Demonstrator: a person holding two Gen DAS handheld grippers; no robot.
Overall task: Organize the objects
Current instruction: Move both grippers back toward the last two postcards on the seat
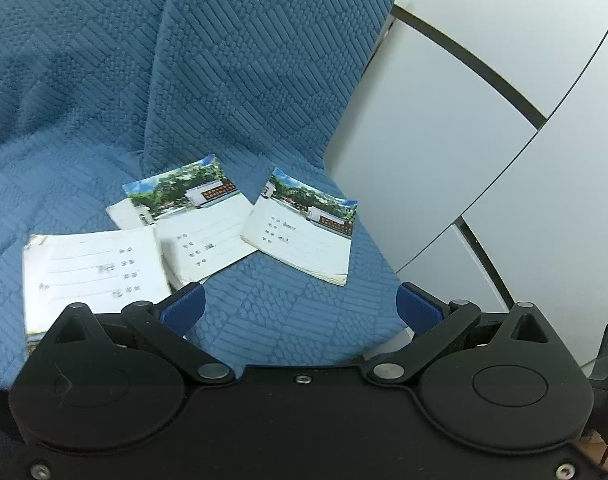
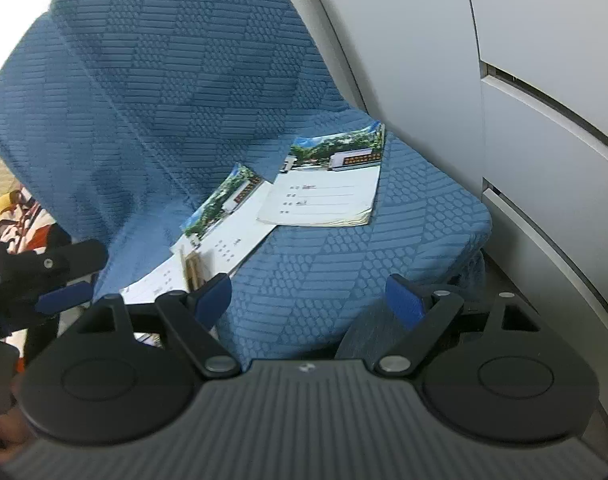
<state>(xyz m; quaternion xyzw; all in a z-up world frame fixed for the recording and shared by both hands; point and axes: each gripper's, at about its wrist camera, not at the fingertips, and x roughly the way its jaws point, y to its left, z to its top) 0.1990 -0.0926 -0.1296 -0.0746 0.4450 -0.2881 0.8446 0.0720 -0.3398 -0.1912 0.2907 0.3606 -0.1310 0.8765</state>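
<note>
Blue sofa cover (image 1: 263, 80) quilted in blocks of stripes and dots; white notebooks (image 1: 304, 236) with green-tree, blue-sky photo bands; black grippers (image 1: 299, 304) with blue pads (image 1: 183, 308); pale grey cabinet panels (image 1: 484, 120)

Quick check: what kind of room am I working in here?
Probably a living room or lounge: a sofa under a quilted blue cover, three notebooks lying on its seat, pale grey cabinet panels beside it.

Left gripper (image 1: 299, 306) at 6 o'clock, jaws wide, nothing between, over blue seat (image 1: 287, 312). Three booklets on seat: near booklet (image 1: 91, 272) at 8 o'clock, middle booklet (image 1: 195, 220) overlapping it, right booklet (image 1: 304, 236) centre, apart. Grey panels (image 1: 484, 140) at 3 o'clock.
</note>
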